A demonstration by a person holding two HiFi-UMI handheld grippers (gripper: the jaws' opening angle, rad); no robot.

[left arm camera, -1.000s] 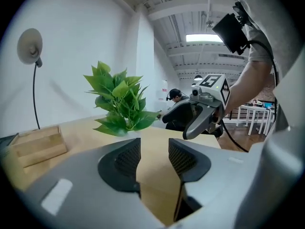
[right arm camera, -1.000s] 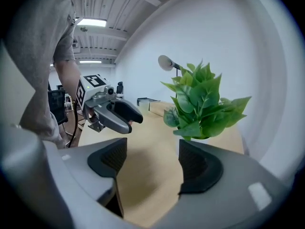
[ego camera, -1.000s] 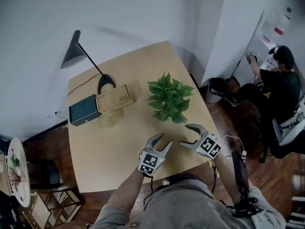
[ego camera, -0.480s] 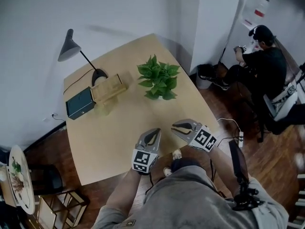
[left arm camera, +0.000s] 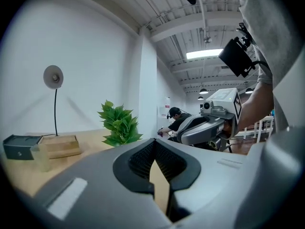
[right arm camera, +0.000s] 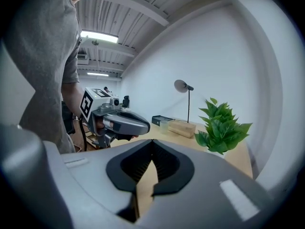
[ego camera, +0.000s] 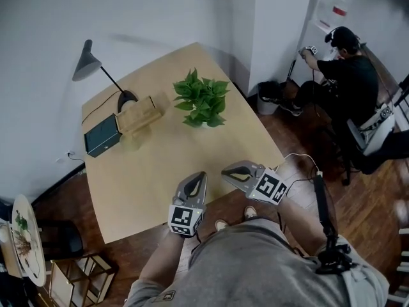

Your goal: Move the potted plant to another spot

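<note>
The potted plant (ego camera: 200, 103) sits toward the far right side of the light wooden table (ego camera: 153, 178), well apart from both grippers; the left gripper (ego camera: 201, 174) hangs over the near edge, jaws together and empty; the right gripper (ego camera: 226, 171) is just beside it, its jaws having just closed on nothing. Back left there's a black lamp (ego camera: 86, 61), with a dark box (ego camera: 102, 135) and a wooden box (ego camera: 138, 114) side by side; a person (ego camera: 345, 75) sits off to the right.

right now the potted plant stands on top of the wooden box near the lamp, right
No: the potted plant stands on the table itself, to one side of the wooden box near the lamp, not on top of it. The head view shows this.
</note>
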